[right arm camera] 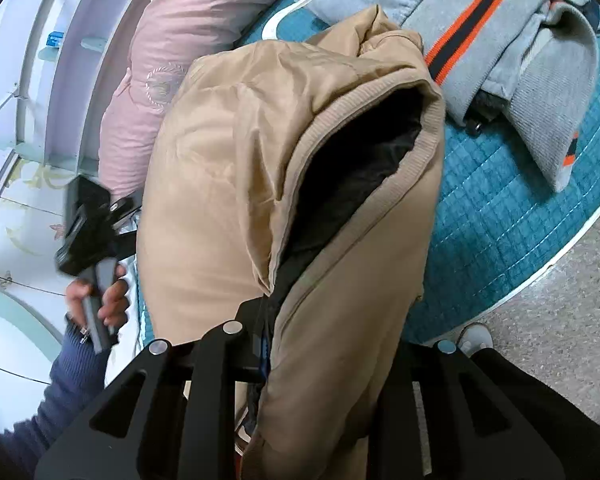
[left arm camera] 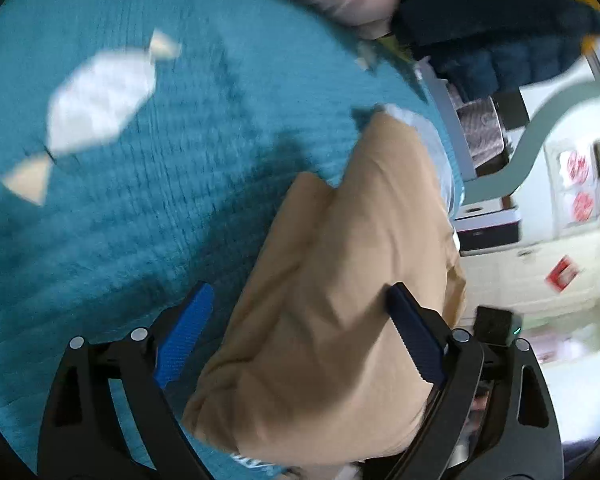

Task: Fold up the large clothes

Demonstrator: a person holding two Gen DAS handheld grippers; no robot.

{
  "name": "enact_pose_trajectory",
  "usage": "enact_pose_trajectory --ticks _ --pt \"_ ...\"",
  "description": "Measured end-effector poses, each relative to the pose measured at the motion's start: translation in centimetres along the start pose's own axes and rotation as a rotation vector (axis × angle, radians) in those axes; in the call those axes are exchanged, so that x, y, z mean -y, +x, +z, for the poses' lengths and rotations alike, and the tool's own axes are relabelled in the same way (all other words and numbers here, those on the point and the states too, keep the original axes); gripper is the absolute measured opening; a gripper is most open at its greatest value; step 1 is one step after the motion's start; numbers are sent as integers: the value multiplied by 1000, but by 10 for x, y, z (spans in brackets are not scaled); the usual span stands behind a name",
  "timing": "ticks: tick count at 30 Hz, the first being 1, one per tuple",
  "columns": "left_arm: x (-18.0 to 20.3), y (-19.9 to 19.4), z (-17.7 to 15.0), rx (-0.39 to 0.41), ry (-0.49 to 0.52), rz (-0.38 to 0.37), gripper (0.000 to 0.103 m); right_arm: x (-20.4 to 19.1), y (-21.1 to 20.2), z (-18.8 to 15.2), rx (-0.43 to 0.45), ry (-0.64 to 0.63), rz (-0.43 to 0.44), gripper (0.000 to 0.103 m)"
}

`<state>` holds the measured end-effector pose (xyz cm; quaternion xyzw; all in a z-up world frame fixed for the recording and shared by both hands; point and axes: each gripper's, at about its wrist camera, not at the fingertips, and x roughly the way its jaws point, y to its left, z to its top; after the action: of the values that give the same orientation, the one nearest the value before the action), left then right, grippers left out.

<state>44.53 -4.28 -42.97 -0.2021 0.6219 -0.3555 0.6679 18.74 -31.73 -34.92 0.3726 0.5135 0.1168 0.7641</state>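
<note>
A tan padded jacket point(left arm camera: 340, 300) with a black lining point(right arm camera: 352, 184) hangs bunched above the teal quilted bed cover point(left arm camera: 140, 200). In the left wrist view my left gripper point(left arm camera: 300, 320) is open, its blue pads point(left arm camera: 188, 332) standing wide on either side of the jacket's fold. In the right wrist view my right gripper point(right arm camera: 324, 332) is shut on the jacket point(right arm camera: 228, 168) near its ribbed hem and holds it up; the fingertips are hidden by the cloth. The left gripper's handle and the hand on it point(right arm camera: 96, 264) show at the left.
A pink padded jacket point(right arm camera: 168, 68) lies at the bed's far side. A grey garment with orange and dark stripes point(right arm camera: 500, 40) lies beyond. A dark blue garment point(left arm camera: 500, 32) sits at the top right of the left wrist view. The bed edge point(right arm camera: 540, 272) meets the grey floor.
</note>
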Motion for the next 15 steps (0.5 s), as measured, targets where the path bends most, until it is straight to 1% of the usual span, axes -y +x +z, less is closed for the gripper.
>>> enact_pose_trajectory --ticks 1,2,5,6,8,10,11,12,13,14,15 --pt "-3 6 1 -30 -11 -42 90 10 -2 -2 -5 10 1 21" --pt "-3 12 1 -53 -2 -64 90 15 -1 -1 -8 22 2 21" --pt "-2 23 0 -106 2 -107 91 23 -2 -1 -17 45 14 21" --pt "-4 29 0 -120 -5 -105 92 22 -3 -1 -16 44 15 21" --pt "-13 42 1 -157 -45 -121 94 20 -2 -1 -13 47 10 21" --pt "-19 48 2 -159 -79 -133 93 19 -2 0 -9 56 10 21" --pt "-16 44 1 -138 -51 -129 91 18 -3 0 -8 55 8 21" --pt "-12 40 2 -122 -27 -129 74 15 -4 0 -4 49 2 21" --pt "-7 33 2 -105 -10 -139 62 10 -6 0 5 46 -2 21" --pt "-2 25 2 -84 5 -137 57 6 -7 0 12 40 -5 21" --pt "2 20 2 -73 16 -139 47 1 -10 -1 23 24 -10 21"
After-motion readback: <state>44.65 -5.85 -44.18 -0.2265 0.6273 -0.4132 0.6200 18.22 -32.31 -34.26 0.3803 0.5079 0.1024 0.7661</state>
